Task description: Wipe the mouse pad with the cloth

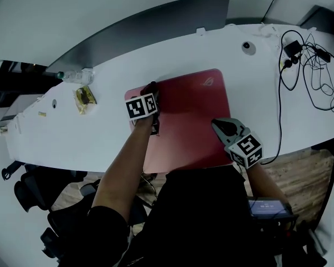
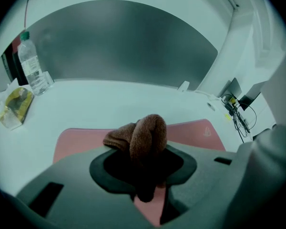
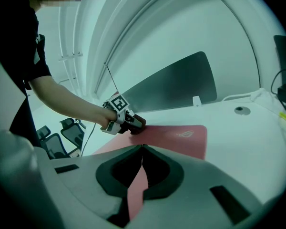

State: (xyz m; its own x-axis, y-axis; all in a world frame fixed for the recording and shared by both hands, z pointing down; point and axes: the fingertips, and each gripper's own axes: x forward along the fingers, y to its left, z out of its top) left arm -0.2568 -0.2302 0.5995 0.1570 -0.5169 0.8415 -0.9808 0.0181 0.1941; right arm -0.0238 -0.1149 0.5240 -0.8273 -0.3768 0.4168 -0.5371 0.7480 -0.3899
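A red mouse pad lies on the white table, reaching its near edge. My left gripper is over the pad's far left corner, shut on a bunched brown cloth that bulges out past the jaws and rests on the pad. The right gripper view shows that gripper and the cloth on the pad from the side. My right gripper sits at the pad's right near part. Its jaws meet at the tips, and I see nothing between them.
A water bottle and a yellow packet lie left of the pad. Black cables sprawl at the table's right end. A grey partition runs along the far edge. Office chairs stand below left.
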